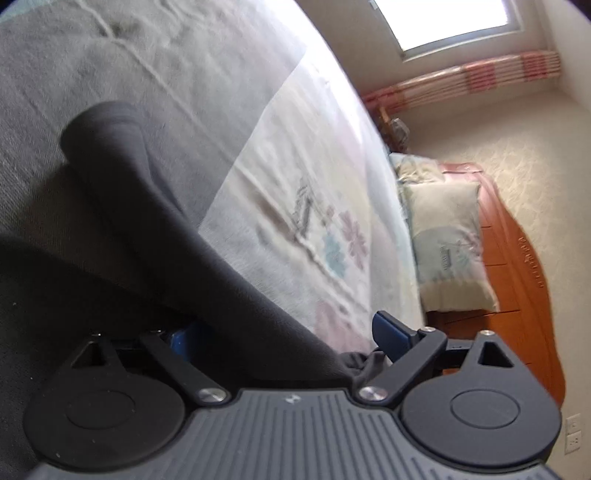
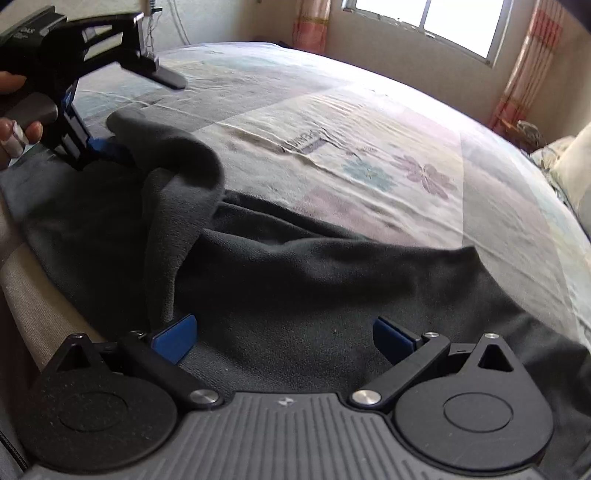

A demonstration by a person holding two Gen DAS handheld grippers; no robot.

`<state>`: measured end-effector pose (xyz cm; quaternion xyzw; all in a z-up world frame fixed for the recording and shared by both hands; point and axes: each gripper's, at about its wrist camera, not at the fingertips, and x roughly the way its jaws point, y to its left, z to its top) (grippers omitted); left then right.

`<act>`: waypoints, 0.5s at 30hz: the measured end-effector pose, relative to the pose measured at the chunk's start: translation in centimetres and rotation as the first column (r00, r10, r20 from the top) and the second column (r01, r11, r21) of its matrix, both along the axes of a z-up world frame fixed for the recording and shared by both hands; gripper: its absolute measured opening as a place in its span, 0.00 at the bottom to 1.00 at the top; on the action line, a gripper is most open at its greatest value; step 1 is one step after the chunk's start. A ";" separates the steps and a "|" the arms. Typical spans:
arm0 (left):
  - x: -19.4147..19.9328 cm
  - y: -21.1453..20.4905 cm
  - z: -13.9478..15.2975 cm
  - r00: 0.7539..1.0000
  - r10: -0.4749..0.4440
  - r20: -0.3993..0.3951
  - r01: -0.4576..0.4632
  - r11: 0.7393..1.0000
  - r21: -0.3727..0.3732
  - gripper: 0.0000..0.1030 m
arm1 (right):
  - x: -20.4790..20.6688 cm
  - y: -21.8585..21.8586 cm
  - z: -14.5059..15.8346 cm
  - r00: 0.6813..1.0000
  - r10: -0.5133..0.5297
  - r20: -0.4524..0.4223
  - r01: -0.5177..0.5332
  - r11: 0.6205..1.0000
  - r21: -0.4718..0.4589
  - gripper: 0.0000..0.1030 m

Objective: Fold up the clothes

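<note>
Pillow [image 1: 447, 240] beyond garment [image 2: 295, 288] — patterned bedsheet [image 2: 369, 147], window [image 2: 424, 22]

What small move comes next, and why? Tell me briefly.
Probably draw the left gripper back off the sleeve. Its jaws stand wide, one pad bare, and the sleeve lies slack across them, folded over the garment on the bed. The right gripper is open too, gripping nothing.

Blown-out window [image 2: 458, 22] daylight, motion blur, fisheye-curved edges
</note>
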<state>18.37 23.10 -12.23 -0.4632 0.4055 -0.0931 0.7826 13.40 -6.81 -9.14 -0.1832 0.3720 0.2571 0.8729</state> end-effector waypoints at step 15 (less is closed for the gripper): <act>-1.5 3.3 0.0 0.980 0.190 0.063 -0.192 0.981 0.035 0.88 | 0.3 -0.8 -0.7 1.000 -0.018 -0.017 0.019 0.999 0.050 1.00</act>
